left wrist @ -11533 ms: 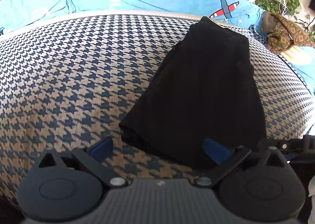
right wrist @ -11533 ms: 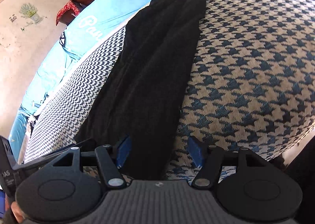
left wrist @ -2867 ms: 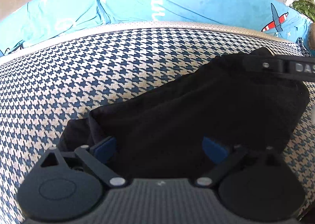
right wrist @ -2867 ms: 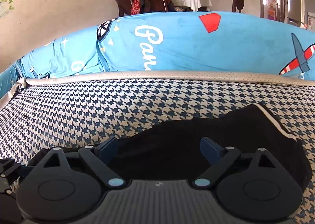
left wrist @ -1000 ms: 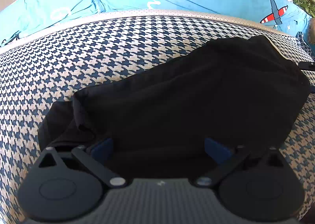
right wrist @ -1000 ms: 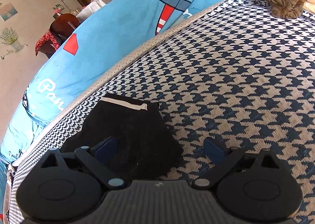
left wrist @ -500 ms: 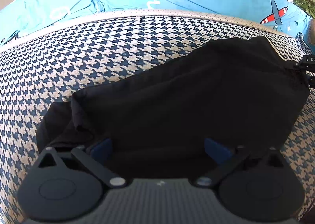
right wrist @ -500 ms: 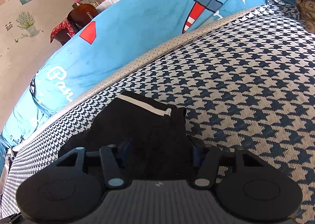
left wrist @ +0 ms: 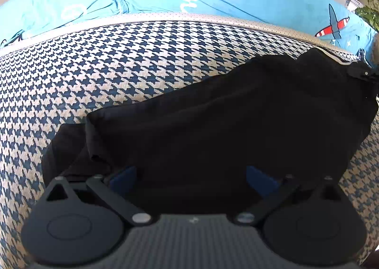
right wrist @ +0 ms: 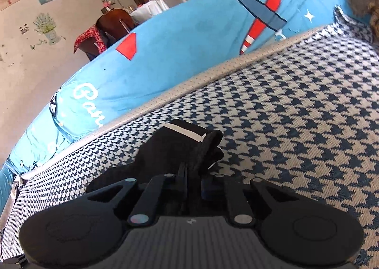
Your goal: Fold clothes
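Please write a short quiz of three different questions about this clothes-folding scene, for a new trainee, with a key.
1. True or false: the right tongs are shut on the black garment.
2. Multiple choice: the left tongs are A) shut on the garment, B) open with the garment between the fingers, C) out of view.
3. Fill the gap: the garment lies on a cushion with a blue and cream ______ pattern.

Key: 1 true; 2 B; 3 houndstooth.
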Motion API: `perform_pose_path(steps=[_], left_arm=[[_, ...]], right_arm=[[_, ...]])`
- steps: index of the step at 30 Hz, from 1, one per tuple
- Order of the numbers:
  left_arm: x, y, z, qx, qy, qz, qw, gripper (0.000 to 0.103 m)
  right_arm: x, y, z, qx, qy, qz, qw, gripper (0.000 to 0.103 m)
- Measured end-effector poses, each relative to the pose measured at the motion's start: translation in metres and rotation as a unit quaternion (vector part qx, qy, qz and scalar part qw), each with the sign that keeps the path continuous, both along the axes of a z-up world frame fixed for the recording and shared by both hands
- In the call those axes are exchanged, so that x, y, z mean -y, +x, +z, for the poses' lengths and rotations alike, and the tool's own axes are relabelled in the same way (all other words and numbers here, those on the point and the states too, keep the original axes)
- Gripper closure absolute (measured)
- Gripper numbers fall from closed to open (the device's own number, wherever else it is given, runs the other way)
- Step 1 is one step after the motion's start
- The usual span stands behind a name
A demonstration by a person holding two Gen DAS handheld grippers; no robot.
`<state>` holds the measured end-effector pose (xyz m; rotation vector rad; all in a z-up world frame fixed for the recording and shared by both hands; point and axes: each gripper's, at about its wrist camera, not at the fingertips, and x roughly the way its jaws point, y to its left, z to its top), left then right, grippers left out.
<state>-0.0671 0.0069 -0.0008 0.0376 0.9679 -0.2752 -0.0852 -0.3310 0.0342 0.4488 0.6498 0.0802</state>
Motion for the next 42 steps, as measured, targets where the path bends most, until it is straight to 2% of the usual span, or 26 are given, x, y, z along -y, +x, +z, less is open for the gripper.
perform_pose_path(steps=[6,11,15,19,28,31,34,42], left_arm=[[-0.004,0.0,0.001,0.0,-0.005,0.012,0.9999,0.0],[-0.009,0.002,0.003,0.0,-0.01,0.023,0.9997,0.0],[-0.012,0.003,0.004,-0.003,-0.015,0.03,0.9994,0.0],[-0.013,0.002,0.004,-0.004,-0.015,0.03,0.9994,0.0],[-0.011,0.001,0.003,-0.004,-0.01,0.029,0.9995,0.0],[-0.009,0.003,0.003,-0.003,-0.009,0.03,0.9995,0.0],[-0.01,0.003,0.003,-0.002,-0.012,0.031,0.9994,0.0],[-0.014,0.003,0.005,-0.003,-0.014,0.036,0.9993,0.0]], right_arm=[[-0.04,-0.015,0.027,0.051,-0.027,0.061,0.996,0.091],[-0.079,-0.023,0.035,0.074,-0.062,0.139,0.986,0.091],[-0.111,-0.03,0.031,0.074,-0.097,0.212,0.97,0.093],[-0.136,-0.033,0.011,0.048,-0.134,0.253,0.957,0.093],[-0.156,-0.029,-0.03,-0.004,-0.176,0.259,0.95,0.09],[-0.158,-0.032,-0.029,-0.001,-0.183,0.258,0.949,0.088],[-0.157,-0.032,-0.023,-0.004,-0.172,0.262,0.95,0.079],[-0.156,-0.051,-0.002,0.017,-0.177,0.264,0.948,0.07]])
